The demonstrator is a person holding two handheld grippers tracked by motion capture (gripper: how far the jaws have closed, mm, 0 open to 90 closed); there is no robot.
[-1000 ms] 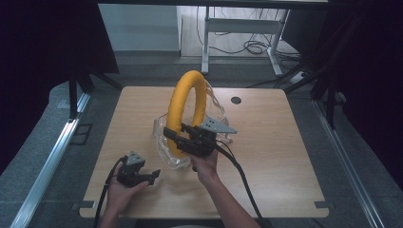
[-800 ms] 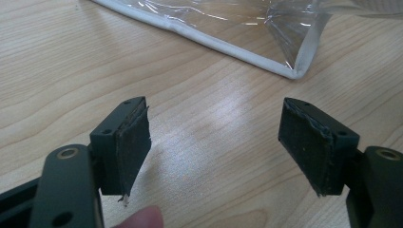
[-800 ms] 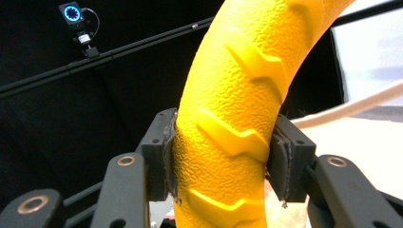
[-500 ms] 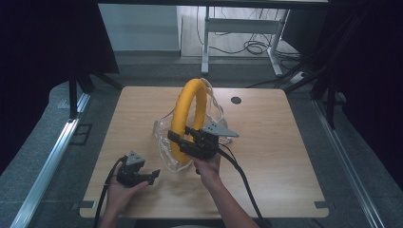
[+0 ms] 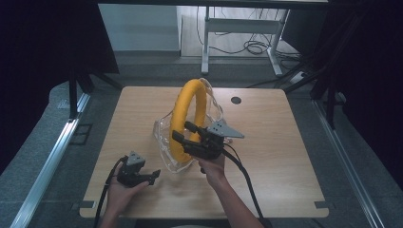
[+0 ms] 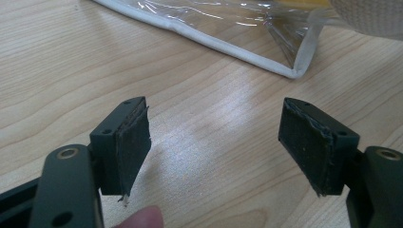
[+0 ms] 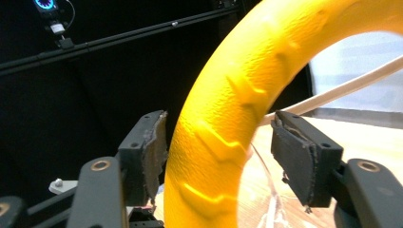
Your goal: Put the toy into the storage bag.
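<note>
Right gripper view — tool (image 7: pixel 218 156) astride yellow ring (image 7: pixel 228 118)

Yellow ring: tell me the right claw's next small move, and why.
Probably close the right claw on the yellow ring. Its jaws stand open on either side of the ring's tube, so nothing grips the ring, which stands upright in the clear bag. The left claw is open over bare table.
</note>
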